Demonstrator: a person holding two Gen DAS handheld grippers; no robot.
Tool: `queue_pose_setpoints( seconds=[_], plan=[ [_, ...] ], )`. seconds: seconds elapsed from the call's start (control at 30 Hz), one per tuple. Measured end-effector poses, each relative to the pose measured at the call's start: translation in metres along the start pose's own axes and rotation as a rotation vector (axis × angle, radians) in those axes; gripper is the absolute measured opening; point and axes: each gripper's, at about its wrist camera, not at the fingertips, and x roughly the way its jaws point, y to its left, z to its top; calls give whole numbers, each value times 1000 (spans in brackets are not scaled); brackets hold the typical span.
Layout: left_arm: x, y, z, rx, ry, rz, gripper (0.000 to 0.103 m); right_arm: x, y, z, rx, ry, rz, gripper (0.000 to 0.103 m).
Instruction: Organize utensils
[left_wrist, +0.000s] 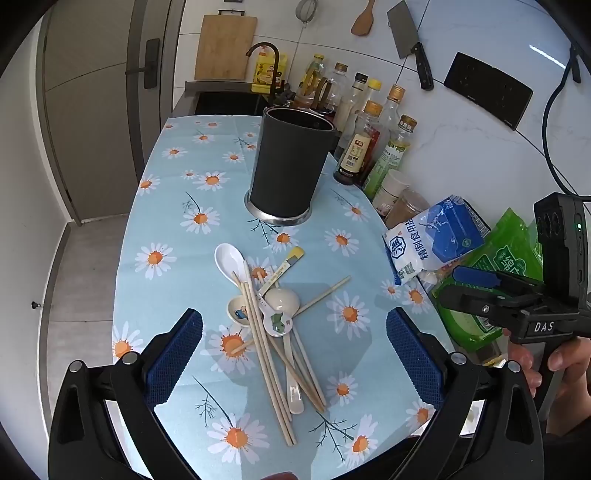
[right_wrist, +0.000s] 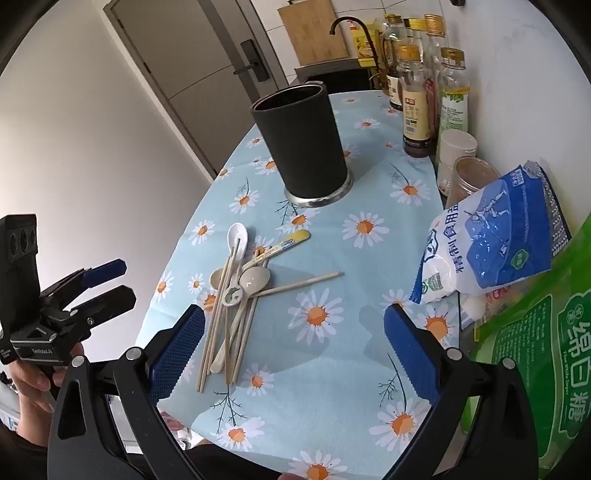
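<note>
A heap of wooden chopsticks (left_wrist: 266, 350) and several ceramic spoons (left_wrist: 282, 300) lies on the daisy-print cloth; it also shows in the right wrist view as chopsticks (right_wrist: 218, 325) and spoons (right_wrist: 255, 278). One white spoon (left_wrist: 229, 258) points toward a tall black utensil holder (left_wrist: 290, 166), empty as far as I see, also in the right wrist view (right_wrist: 304, 142). My left gripper (left_wrist: 294, 352) is open, above the heap's near end. My right gripper (right_wrist: 293, 349) is open and empty, right of the heap.
Oil and sauce bottles (left_wrist: 365, 147), jars, a blue salt bag (left_wrist: 432, 240) and a green sugar bag (right_wrist: 535, 350) line the right wall. A sink with a faucet (left_wrist: 269, 66) lies beyond the cloth. The counter drops off at the left edge (left_wrist: 122, 258).
</note>
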Motion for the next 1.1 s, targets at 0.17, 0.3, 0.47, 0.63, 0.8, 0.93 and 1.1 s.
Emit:
queue_pose_setpoints(
  seconds=[0.17,0.3,0.47,0.63,0.8,0.93,1.1],
  plan=[
    [0,0,0,-2,1,-1,97,-3,-3,7,16,4,-6,96],
    [1,-1,-1,0,2,-2,97,0,-2,4,14,-8,-7,96],
    [1,-1,-1,0,5,0,97,3,-4,0,9,-21,-7,96],
    [2,-1,-1,1,7,0,97,2,-3,1,10,-12,-4,96],
    [2,-1,-2,5,7,-1,97,3,-4,1,6,-16,1,96],
    [2,-1,-1,4,9,-2,97,4,-3,0,-1,-26,2,96],
    [4,1,-2,1,14,-3,97,3,-2,1,-10,-45,-2,96]
  ],
)
